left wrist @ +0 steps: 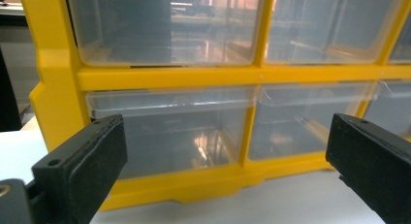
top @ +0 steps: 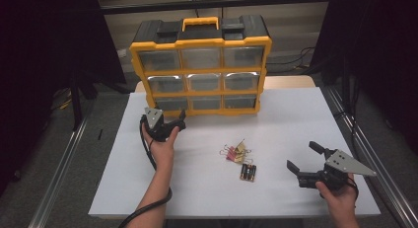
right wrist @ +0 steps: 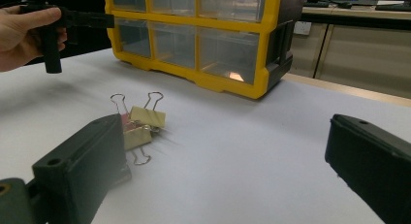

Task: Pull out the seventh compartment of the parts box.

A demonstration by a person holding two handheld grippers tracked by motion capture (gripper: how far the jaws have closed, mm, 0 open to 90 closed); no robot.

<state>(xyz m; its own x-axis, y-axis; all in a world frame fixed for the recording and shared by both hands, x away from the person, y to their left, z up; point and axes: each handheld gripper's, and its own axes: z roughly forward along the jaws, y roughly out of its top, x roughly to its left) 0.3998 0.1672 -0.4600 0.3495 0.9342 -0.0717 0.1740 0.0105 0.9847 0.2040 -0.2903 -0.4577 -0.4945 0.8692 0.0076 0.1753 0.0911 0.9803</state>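
Left claw (top: 180, 120): jaws wide apart, holding nothing, close in front of the organizer's bottom-left drawer; not touching it.
Bottom-left drawer (left wrist: 169, 132): clear plastic, looks slightly pulled out of its slot; contents cannot be told.
Organizer (top: 201, 42): yellow frame, black top with a yellow handle, three rows of three clear drawers, upright at the far edge of the worktop (top: 296, 119).
Clips (top: 235, 151): small heap of binder clips mid-worktop, between the two claws and well apart from the organizer; in the right claw's view they lie just past its left jaw.
Batteries (top: 248, 172): a few lying side by side, just beside the clips on the near side.
Right claw (top: 305, 156): jaws wide, holding nothing, low over the worktop near its right edge, pointing toward the clips and batteries.
In the way: nothing between the left claw and the drawer.
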